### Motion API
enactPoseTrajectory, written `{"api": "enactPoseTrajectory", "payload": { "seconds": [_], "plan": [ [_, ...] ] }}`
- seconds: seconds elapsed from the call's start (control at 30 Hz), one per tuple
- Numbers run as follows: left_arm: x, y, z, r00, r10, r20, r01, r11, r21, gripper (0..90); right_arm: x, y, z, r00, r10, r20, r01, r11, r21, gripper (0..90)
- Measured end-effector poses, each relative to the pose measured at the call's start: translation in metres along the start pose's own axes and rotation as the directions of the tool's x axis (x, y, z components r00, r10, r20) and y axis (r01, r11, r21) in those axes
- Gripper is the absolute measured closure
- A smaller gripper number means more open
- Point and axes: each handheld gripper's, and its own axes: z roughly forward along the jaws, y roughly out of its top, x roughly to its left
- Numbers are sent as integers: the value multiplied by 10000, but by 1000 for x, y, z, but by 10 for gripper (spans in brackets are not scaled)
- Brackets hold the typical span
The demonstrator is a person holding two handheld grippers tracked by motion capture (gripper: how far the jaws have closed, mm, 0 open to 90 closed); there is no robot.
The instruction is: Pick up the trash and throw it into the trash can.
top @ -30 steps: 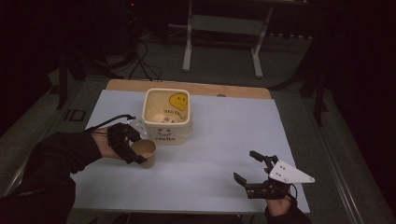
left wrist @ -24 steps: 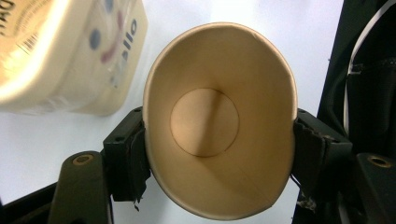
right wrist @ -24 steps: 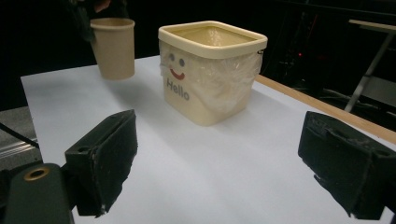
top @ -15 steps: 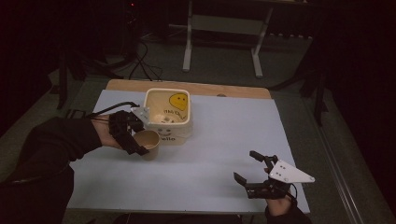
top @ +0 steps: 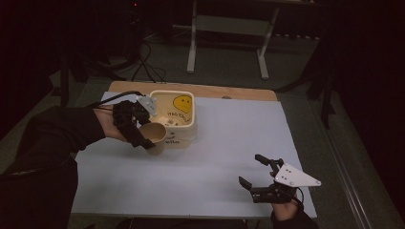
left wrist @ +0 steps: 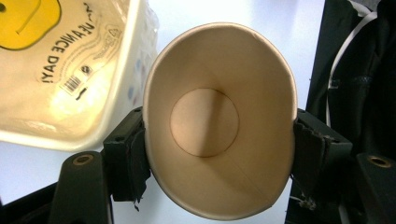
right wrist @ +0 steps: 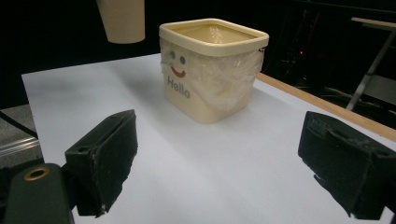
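The tan, tapered paper cup [left wrist: 219, 121], empty inside, is clamped in the left gripper [top: 136, 126] above the counter [top: 229, 143], just beside the cream square plastic bin [top: 179, 112] lined with clear film. The right gripper [top: 260, 174] hangs wide apart, holding nothing.

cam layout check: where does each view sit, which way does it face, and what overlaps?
High view: above the person's side, looking forward and down on the white table; both forearms, left gripper and right gripper show.
Left gripper view: looks along its jaws into the clamped paper cup; bin beside.
Right gripper view: low over the table, facing the cream "Hello" bin; open jaws at bottom.
Shared: all three show cup and bin.
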Motion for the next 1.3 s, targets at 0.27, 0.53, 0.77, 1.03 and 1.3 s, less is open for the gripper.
{"api": "enactPoseTrajectory", "payload": {
  "seconds": [0.27, 0.53, 0.77, 1.03, 1.3],
  "plan": [
    [1, 13, -9, 9999, 158, 55, -157, 9998, -111, 313, 0, 0, 0, 10000, 0, -7, 0, 10000, -21, 116],
    [7, 22, -22, 9998, 212, 7, -212, 9997, -110, 313, -1, 0, 0, 10000, -21, -5, 21, 10000, -2, 117],
    [14, 31, -27, 9996, 249, -132, -250, 9997, -85, 314, 0, -1, 0, 10000, -12, -4, 12, 10000, 34, 116],
    [27, 47, -37, 9992, 239, -312, -243, 9996, -133, 320, -1, -2, 1, 10000, 25, -45, -25, 10000, 81, 116],
    [38, 60, -48, 9991, 104, -418, -114, 9997, -237, 320, -1, -2, 1, 10000, 53, -73, -52, 9999, 102, 116]
  ]
}}
